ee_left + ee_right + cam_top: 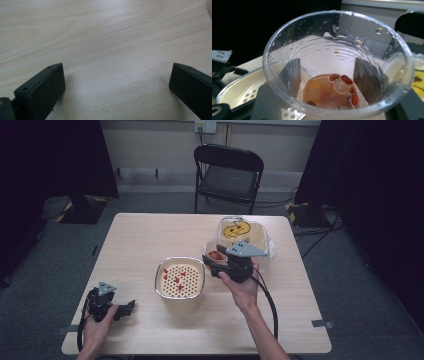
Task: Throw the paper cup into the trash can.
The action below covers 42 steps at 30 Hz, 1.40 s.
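My right gripper [212, 257] is shut on a clear plastic cup [216, 254], held above the table just right of a cream bowl [180, 259] with a metal rim. The bowl has a perforated insert with red berries lying on it. In the right gripper view the cup [337, 62] holds orange liquid and several red berries [347, 80], with my right gripper [330, 75] and its jaws showing through the cup's sides. My left gripper [129, 307] rests open on the table at the front left. Its jaws stand wide apart over bare wood in the left gripper view [117, 75].
A clear tub with a yellow face on it [243, 232] stands behind the right hand. A black folding chair [228, 172] is beyond the table's far edge. The bowl [239, 87] lies below the cup in the right gripper view.
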{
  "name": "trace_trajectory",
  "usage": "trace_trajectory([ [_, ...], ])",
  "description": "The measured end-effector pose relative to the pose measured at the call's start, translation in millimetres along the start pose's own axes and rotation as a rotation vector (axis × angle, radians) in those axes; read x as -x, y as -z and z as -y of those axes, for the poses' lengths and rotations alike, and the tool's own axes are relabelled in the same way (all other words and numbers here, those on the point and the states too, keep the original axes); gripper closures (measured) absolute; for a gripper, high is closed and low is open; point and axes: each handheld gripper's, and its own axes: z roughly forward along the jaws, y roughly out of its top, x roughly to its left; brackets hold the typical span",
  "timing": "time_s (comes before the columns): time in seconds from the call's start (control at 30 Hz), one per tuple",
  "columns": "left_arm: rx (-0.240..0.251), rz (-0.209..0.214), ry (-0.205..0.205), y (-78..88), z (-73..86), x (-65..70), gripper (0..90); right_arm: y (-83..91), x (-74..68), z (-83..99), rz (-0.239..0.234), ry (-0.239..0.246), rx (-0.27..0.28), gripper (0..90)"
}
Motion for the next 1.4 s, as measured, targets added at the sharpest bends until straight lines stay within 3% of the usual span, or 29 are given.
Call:
trace_trajectory([
  [0.1, 0.0, 0.0, 0.0, 0.0, 0.0, 0.0, 0.0, -5.5, 0.0, -1.5, 0.011, 0.012, 0.012, 40.2],
  [0.2, 0.0, 0.0, 0.0, 0.0, 0.0, 0.0, 0.0, -13.8, -1.4, -7.9, 0.045, 0.073, 0.001, 41.3],
  [0.23, 0.0, 0.0, 0.0, 0.0, 0.0, 0.0, 0.0, -13.8, -1.4, -7.9, 0.045, 0.073, 0.001, 41.3],
  [0.37, 0.0, 0.0, 0.0, 0.0, 0.0, 0.0, 0.0, -20.7, -3.4, -17.4, 0.125, 0.176, -0.033, 42.4],
  [0.4, 0.0, 0.0, 0.0, 0.0, 0.0, 0.0, 0.0, -20.7, -3.4, -17.4, 0.125, 0.176, -0.033, 42.4],
  [0.43, 0.0, 0.0, 0.0, 0.0, 0.0, 0.0, 0.0, -22.2, -5.5, -20.2, 0.151, 0.222, -0.048, 42.6],
  [0.5, 0.0, 0.0, 0.0, 0.0, 0.0, 0.0, 0.0, -23.0, -6.1, -21.1, 0.16, 0.24, -0.055, 42.6],
  [0.53, 0.0, 0.001, 0.0, 0.0, 0.0, 0.0, 0.0, -24.6, -8.2, -23.8, 0.196, 0.306, -0.073, 42.7],
  [0.63, 0.0, 0.0, 0.0, 0.0, 0.0, 0.0, 0.0, -25.9, -8.7, -25.7, 0.209, 0.327, -0.08, 42.9],
  [0.67, 0.0, 0.0, 0.0, 0.0, 0.0, 0.0, 0.0, -27.2, -11.4, -27.1, 0.236, 0.371, -0.085, 43.1],
  [0.77, 0.0, 0.0, 0.0, 0.0, 0.0, 0.0, 0.0, -28.9, -14.8, -27.8, 0.251, 0.41, -0.102, 43.5],
  [1.0, 0.0, 0.0, 0.0, 0.0, 0.0, 0.0, 0.0, -36.2, -34.8, -29.1, 0.305, 0.596, -0.158, 43.9],
  [1.03, 0.0, 0.0, 0.0, 0.0, 0.0, 0.0, 0.0, -36.2, -34.8, -29.1, 0.305, 0.596, -0.158, 43.9],
  [1.07, 0.0, 0.0, 0.0, 0.0, 0.0, 0.0, 0.0, -39.3, -39.5, -27.8, 0.315, 0.658, -0.178, 44.1],
  [1.13, 0.0, 0.0, 0.0, 0.0, 0.0, 0.0, 0.0, -42.5, -44.0, -26.4, 0.324, 0.714, -0.192, 44.4],
  [1.17, 0.0, 0.0, 0.0, 0.0, 0.0, 0.0, 0.0, -42.5, -44.0, -26.4, 0.324, 0.714, -0.192, 44.4],
  [1.23, 0.0, 0.0, 0.0, 0.0, 0.0, 0.0, 0.0, -45.7, -49.7, -24.4, 0.335, 0.76, -0.216, 44.8],
  [1.27, 0.0, 0.0, 0.0, 0.0, 0.0, 0.0, 0.0, -48.9, -56.1, -22.5, 0.349, 0.819, -0.236, 44.9],
  [1.3, 0.0, 0.0, 0.0, 0.0, 0.0, 0.0, 0.0, -48.9, -56.1, -22.5, 0.349, 0.819, -0.236, 44.9],
  [1.33, 0.0, 0.0, 0.0, 0.0, 0.0, 0.0, 0.0, -51.8, -63.2, -21.2, 0.356, 0.876, -0.252, 44.9],
  [1.4, 0.0, 0.0, 0.0, 0.0, 0.0, 0.0, 0.0, -53.2, -65.9, -20.8, 0.362, 0.893, -0.255, 45.1],
])
